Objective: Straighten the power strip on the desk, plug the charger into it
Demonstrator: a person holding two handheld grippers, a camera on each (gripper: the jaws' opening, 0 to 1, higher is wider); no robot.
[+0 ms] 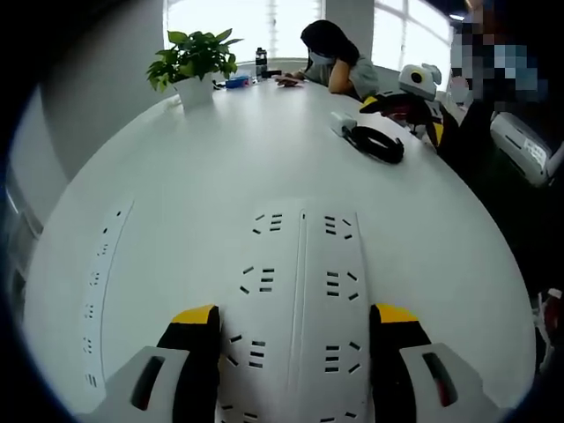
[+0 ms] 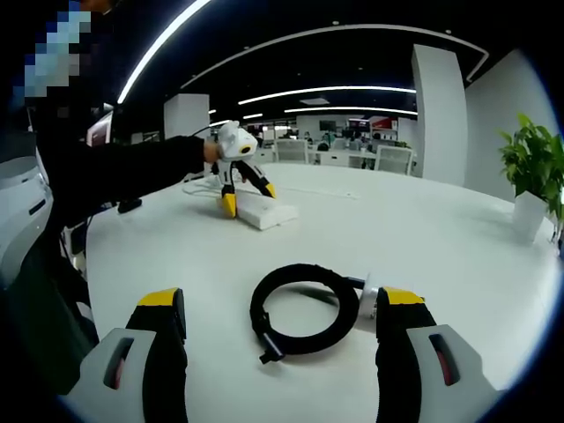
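The white power strip (image 1: 300, 291) lies flat on the white table, and my left gripper (image 1: 295, 317) is shut on its two long sides. From the right gripper view, the left gripper (image 2: 245, 198) stands over the strip (image 2: 269, 214) at the far side. The white charger (image 2: 367, 293) with its coiled black cable (image 2: 304, 310) lies just ahead of my right gripper (image 2: 282, 300), which is open and holds nothing. Its right jaw is close to the charger block. In the left gripper view the charger (image 1: 342, 122), cable (image 1: 379, 144) and right gripper (image 1: 404, 115) sit far right.
A second white socket strip (image 1: 99, 291) lies along the table's left side. A potted plant (image 1: 194, 63) (image 2: 533, 172) stands at the far edge, near a seated person (image 1: 335, 57). A dark sleeve (image 2: 123, 172) reaches over the table's left.
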